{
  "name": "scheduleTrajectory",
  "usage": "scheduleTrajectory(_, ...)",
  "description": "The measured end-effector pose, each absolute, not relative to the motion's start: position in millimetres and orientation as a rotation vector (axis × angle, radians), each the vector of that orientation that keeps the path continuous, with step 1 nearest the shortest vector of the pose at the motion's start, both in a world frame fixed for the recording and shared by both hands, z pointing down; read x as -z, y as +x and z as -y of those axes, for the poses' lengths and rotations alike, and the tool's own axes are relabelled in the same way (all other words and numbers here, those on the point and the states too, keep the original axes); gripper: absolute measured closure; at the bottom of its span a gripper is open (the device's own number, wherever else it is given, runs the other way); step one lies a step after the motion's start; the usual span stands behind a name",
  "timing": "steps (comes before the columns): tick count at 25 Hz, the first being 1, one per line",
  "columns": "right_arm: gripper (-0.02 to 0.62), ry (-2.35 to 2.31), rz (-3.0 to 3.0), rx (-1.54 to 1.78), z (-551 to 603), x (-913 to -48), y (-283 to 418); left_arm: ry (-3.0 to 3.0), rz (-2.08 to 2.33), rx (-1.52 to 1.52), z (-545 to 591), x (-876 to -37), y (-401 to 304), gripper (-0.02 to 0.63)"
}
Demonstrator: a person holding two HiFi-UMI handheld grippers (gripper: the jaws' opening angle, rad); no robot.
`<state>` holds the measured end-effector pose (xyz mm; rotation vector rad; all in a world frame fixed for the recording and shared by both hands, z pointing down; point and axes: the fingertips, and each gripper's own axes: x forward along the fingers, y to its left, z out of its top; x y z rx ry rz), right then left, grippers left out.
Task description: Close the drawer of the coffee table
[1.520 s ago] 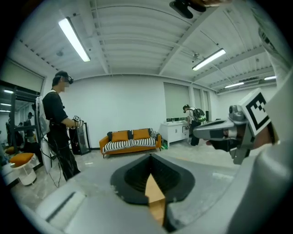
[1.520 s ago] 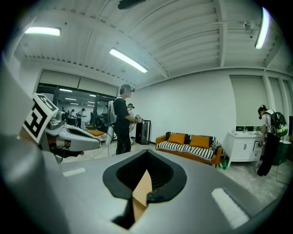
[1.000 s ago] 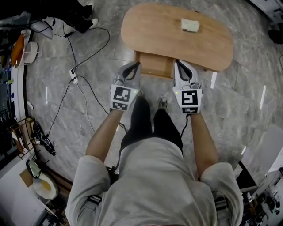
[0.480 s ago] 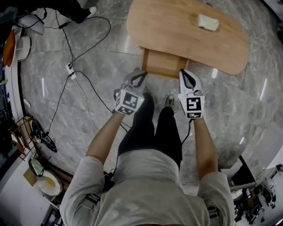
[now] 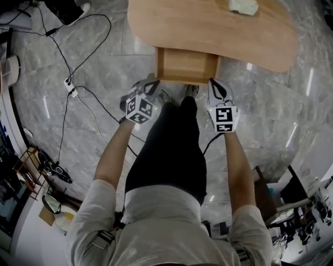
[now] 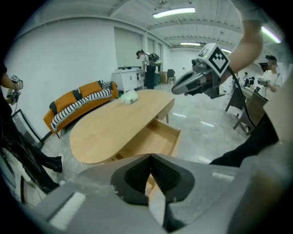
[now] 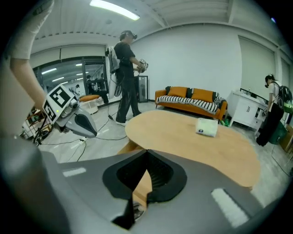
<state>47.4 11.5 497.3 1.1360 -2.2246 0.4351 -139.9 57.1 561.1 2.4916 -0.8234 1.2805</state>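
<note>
Sofa [image 7: 192, 101] beyond coffee table [image 7: 192, 144] shows only in gripper views.

Bright ceiling strip lights [image 6: 174, 12] streak glare across the floor [image 5: 291, 119]; fisheye edges darken.

Oval light-wood coffee table [image 5: 208, 31], drawer open.
Shallow rectangular light-wood drawer [image 5: 187, 65] stands pulled out level from under the tabletop's near long edge, its inner floor showing.
</note>
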Motion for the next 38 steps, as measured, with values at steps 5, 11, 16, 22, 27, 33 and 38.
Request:
scheduleTrajectory(5,0.589,1.053,2.102,-0.452,-45.0,-571.1,68.8,2.405,0.664,-1.484,-73.9,-629.0,-162.4,0.586)
scheduleTrajectory(11,0.589,0.997,2.03,-0.469,-78.9,-622.9,85.6,2.343,0.531,-1.783,-96.7,-688.3,-195.2,0.586)
scheduleTrajectory(16,0.589,0.95,1.985,-0.46,-88.1,-655.2,96.2,2.314,0.568,-1.814,-97.5,-709.9,-204.0,0.585)
scheduleTrajectory(22,0.589,0.859,1.934,-0.36,-83.2,-684.3,99.6,2.306,0.533,-1.837,-88.4,-730.9,-204.3,0.585)
scheduleTrajectory(27,0.588,0.717,1.871,-0.176,-78.9,-703.3,103.2,2.367,0.487,-1.842,-81.7,-735.0,-208.4,0.578)
scheduleTrajectory(33,0.46,0.631,1.805,-0.118,-81.4,-718.4,116.5,2.313,0.358,-1.883,-106.6,-752.2,-223.5,0.438)
scheduleTrajectory(38,0.433,0.539,1.744,-0.081,-82.4,-733.9,125.1,2.312,0.328,-1.859,-107.9,-759.1,-212.4,0.414)
